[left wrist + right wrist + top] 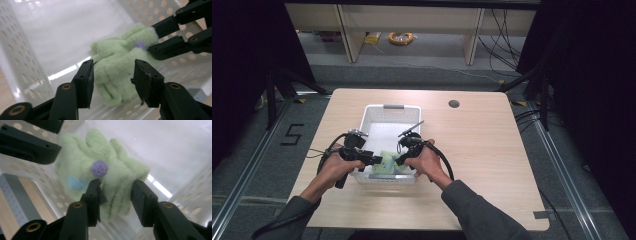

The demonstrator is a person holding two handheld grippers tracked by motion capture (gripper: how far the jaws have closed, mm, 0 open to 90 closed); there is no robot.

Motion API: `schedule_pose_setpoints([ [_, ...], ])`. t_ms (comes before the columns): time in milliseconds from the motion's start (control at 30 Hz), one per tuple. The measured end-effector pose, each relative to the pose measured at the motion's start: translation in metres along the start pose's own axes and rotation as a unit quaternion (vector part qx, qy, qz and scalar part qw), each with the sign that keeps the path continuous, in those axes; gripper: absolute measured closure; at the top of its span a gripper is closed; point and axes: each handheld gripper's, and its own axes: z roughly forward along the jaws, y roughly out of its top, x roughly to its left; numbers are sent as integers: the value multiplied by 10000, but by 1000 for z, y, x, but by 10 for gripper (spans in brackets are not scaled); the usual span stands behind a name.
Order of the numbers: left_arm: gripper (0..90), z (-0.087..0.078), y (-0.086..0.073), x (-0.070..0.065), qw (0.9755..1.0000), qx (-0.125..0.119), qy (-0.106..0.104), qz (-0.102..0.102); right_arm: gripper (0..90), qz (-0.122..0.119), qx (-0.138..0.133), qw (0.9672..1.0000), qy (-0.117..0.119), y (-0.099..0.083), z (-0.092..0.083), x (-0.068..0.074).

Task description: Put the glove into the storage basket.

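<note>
Wooden tabletop (482, 145) carries 1 white perforated basket (373, 112); dark curtains on both sides. Pale green fleece gloves (117, 65) lie bunched at the basket's near end, a purple pom-pom (99, 168) on top. Left gripper (113, 77) and right gripper (115, 195) both straddle the bundle — jaws apart, pads not visibly pressing. Risk: the fleece is soft and layered, so a closing gripper may catch only 1 layer and the rest would drop — or both grippers, working this near each other, could knock jaws.

Fuzzy green gloves (117, 67) bunched in basket's near end.
</note>
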Motion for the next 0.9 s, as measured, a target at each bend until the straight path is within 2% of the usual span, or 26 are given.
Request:
schedule_pose_setpoints([
  [33, 502, -1, 0, 0, 10000, -14, 12, 7, 564, -66, -12, 10000, -56, 0, -1, 0],
  [67, 502, -1, 1, -1, 10000, -7, 21, 16, 542, 13, 2, 9999, -115, 1, -3, 1],
  [100, 499, -1, 0, -2, 10000, -39, 4, 3, 512, 47, -37, 10000, -56, 1, -4, 1],
  [133, 491, -1, 1, -3, 10000, -71, -6, -7, 490, 15, -48, 9999, -99, 3, -6, 1],
  [167, 486, -1, 1, -3, 10000, -78, -23, 11, 490, -65, -60, 9997, -208, 4, -8, 2],
  [233, 489, -2, 2, -6, 9999, -140, -39, -7, 489, -100, -126, 9996, -246, 7, -14, 4],
  [400, 459, -6, 4, -9, 9998, -212, -68, 15, 487, -190, -385, 9990, -84, 10, -28, 5],
  [467, 439, -8, 4, -11, 9996, -266, -78, -15, 480, -140, -417, 9990, -53, 10, -34, 4],
  [500, 423, -10, 5, -11, 9997, -234, -76, -8, 470, -107, -413, 9991, -71, 10, -36, 4],
  [533, 405, -10, 5, -12, 9996, -260, -50, -30, 464, -243, -496, 9983, -160, 9, -38, 2],
  [600, 387, -11, 5, -14, 9995, -306, -82, -51, 462, -72, -432, 9989, -190, 7, -43, 2],
  [633, 378, -12, 4, -14, 9995, -287, -79, -38, 461, -192, -532, 9983, -154, 6, -44, -1],
  [667, 369, -11, 4, -16, 9993, -353, -107, -99, 459, -70, -501, 9986, -168, 5, -47, -2],
  [700, 360, -12, 3, -18, 9993, -345, -122, -103, 455, -57, -522, 9984, -188, 4, -49, -3],
  [733, 351, -12, 3, -19, 9991, -373, -139, -117, 452, -211, -609, 9978, -126, 2, -50, -6],
  [833, 309, -13, 1, -24, 9988, -417, -151, -189, 435, -106, -604, 9981, -101, -3, -56, -8],
  [867, 305, -13, 1, -25, 9986, -448, -188, -184, 428, -296, -772, 9966, -15, -4, -58, -11],
  [900, 302, -13, 0, -27, 9986, -463, -193, -189, 423, -199, -754, 9970, 18, -6, -60, -11],
])
